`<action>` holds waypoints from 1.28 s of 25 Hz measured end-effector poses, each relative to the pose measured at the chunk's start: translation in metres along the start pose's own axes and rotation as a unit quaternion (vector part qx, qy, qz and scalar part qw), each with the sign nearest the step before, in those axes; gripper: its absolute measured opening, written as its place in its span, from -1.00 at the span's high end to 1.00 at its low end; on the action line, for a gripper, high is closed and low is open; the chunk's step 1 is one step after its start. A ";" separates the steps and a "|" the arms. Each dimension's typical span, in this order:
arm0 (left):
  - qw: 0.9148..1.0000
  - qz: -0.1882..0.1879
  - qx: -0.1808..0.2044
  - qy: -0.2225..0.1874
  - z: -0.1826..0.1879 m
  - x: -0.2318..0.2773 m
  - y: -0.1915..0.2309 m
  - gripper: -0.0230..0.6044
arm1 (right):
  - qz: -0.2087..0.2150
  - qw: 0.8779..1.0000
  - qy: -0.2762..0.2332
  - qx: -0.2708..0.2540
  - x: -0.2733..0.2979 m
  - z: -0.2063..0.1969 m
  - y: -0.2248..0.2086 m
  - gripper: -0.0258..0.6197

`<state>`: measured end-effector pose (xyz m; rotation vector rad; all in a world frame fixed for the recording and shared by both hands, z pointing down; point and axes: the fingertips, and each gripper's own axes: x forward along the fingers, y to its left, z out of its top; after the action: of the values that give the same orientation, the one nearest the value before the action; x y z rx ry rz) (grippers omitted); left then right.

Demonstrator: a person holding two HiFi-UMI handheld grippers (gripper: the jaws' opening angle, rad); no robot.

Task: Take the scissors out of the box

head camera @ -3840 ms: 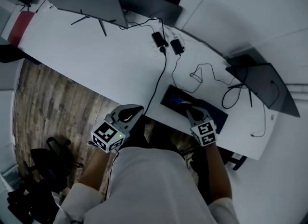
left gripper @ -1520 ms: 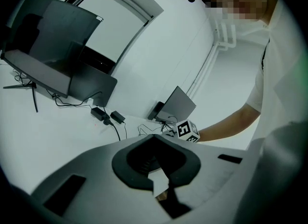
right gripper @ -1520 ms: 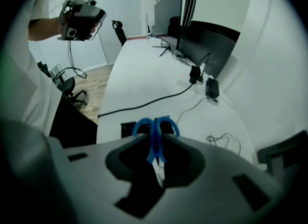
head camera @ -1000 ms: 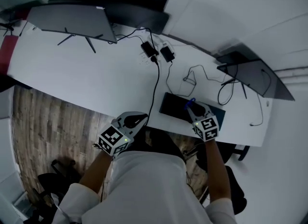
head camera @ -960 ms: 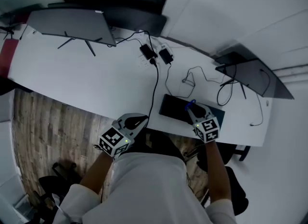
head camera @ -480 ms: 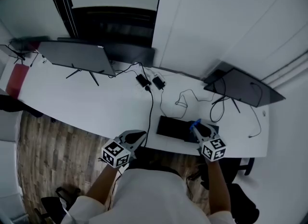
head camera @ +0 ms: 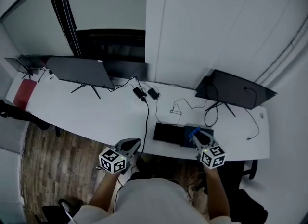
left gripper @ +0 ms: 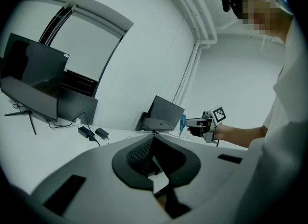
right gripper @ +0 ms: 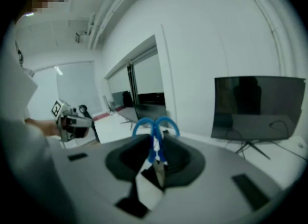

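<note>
Grips the scissors (right gripper: 155, 134) in the right claw (right gripper: 157, 165): blades pinched between the pads, blue handle loops standing out past the tips. Holds them in the air, over the right end of the dark box (head camera: 169, 132) that lies below that claw on the white worktop (head camera: 96, 115). Shows the left claw (left gripper: 153, 156) closed tip to tip with nothing in it, well off to the right claw's left, by the worktop's near edge.

Head view: high, steeply down on desk (head camera: 86, 112). Gripper views: near level; left sees right tool (left gripper: 188, 125), right sees left tool (right gripper: 86, 125).
</note>
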<state>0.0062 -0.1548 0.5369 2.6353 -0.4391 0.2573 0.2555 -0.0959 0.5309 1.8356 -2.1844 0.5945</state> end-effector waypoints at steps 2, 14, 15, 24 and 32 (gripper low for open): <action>1.000 0.009 0.000 -0.004 0.000 -0.006 -0.006 0.82 | -0.001 1.000 -0.006 0.004 -0.015 0.000 0.002 0.58; 0.998 0.056 0.026 -0.015 -0.003 -0.050 -0.037 0.82 | 0.009 0.999 -0.038 0.022 -0.064 -0.006 0.003 0.58; 0.998 0.057 0.026 -0.016 -0.004 -0.053 -0.038 0.83 | 0.007 0.999 -0.042 0.020 -0.066 -0.004 0.004 0.58; 0.998 0.044 0.038 -0.036 0.019 -0.068 -0.020 0.83 | -0.026 0.996 -0.088 0.011 -0.076 0.029 0.016 0.58; 0.997 0.023 0.055 -0.048 0.052 -0.081 0.012 0.83 | -0.062 0.991 -0.114 0.014 -0.073 0.048 0.023 0.58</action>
<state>-0.0677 -0.1679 0.4757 2.7553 -0.5328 0.1744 0.2508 -0.0494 0.4535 2.1291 -2.1855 0.4098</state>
